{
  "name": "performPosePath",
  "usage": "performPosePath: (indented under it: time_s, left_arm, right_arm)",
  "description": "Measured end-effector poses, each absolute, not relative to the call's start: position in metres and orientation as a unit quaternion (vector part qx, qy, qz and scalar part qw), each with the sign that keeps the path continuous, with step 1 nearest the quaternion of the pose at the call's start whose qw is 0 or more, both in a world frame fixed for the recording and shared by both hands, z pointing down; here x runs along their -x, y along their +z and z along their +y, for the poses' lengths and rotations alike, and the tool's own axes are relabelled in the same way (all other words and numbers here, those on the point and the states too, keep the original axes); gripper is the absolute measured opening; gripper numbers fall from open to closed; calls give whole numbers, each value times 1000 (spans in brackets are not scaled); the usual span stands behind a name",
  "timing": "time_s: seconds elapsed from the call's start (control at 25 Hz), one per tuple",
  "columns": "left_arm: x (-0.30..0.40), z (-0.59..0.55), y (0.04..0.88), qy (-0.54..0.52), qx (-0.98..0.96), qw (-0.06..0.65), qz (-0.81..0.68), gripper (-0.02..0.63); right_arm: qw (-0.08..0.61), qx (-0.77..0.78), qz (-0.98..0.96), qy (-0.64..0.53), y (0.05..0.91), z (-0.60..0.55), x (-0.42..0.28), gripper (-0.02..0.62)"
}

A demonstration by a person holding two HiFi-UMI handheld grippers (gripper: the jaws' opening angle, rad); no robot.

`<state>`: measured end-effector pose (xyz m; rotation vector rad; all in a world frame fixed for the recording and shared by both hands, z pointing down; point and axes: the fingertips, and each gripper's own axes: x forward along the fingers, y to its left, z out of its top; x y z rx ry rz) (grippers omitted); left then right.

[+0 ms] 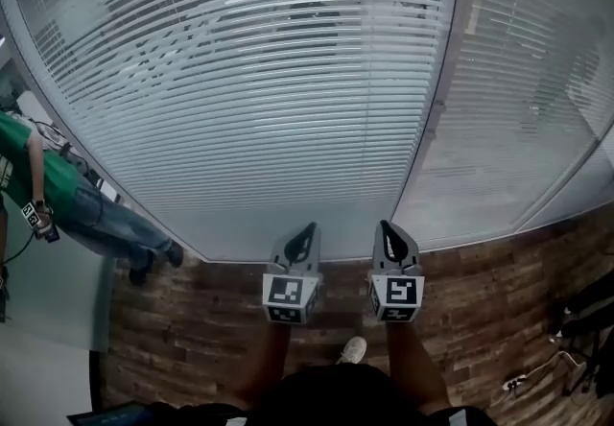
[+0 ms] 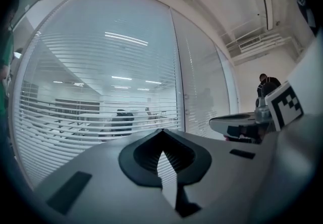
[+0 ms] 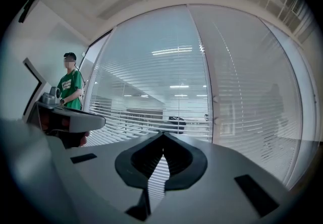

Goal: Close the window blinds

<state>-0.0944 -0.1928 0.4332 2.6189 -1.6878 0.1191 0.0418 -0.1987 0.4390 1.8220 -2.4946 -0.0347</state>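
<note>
The window blinds (image 1: 249,79) hang over a tall glass panel ahead, with their slats tilted so that the room behind shows through. A second blind (image 1: 508,127) covers the panel to the right and looks more closed. My left gripper (image 1: 307,230) and right gripper (image 1: 387,227) are side by side low in the head view, pointing at the base of the glass and apart from it. In the left gripper view the left gripper (image 2: 161,131) is shut on nothing, with the blinds (image 2: 101,92) beyond it. The right gripper (image 3: 163,134) is likewise shut and empty before the blinds (image 3: 161,76). No cord or wand shows.
A grey frame post (image 1: 432,117) divides the two panels. A person in a green shirt (image 1: 58,194) stands at the left by the glass. The floor (image 1: 192,319) is dark wood planks. Black stands and cables (image 1: 585,328) sit at the right edge. Another person (image 2: 267,87) stands at the far right.
</note>
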Motion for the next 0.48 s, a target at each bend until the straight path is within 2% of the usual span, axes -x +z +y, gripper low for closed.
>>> performPosePath:
  time_s: [0.48]
  left_arm:
    - [63, -235, 441, 49, -836, 7, -546, 0]
  right_arm:
    - [29, -581, -813, -6, 445, -242, -73, -3]
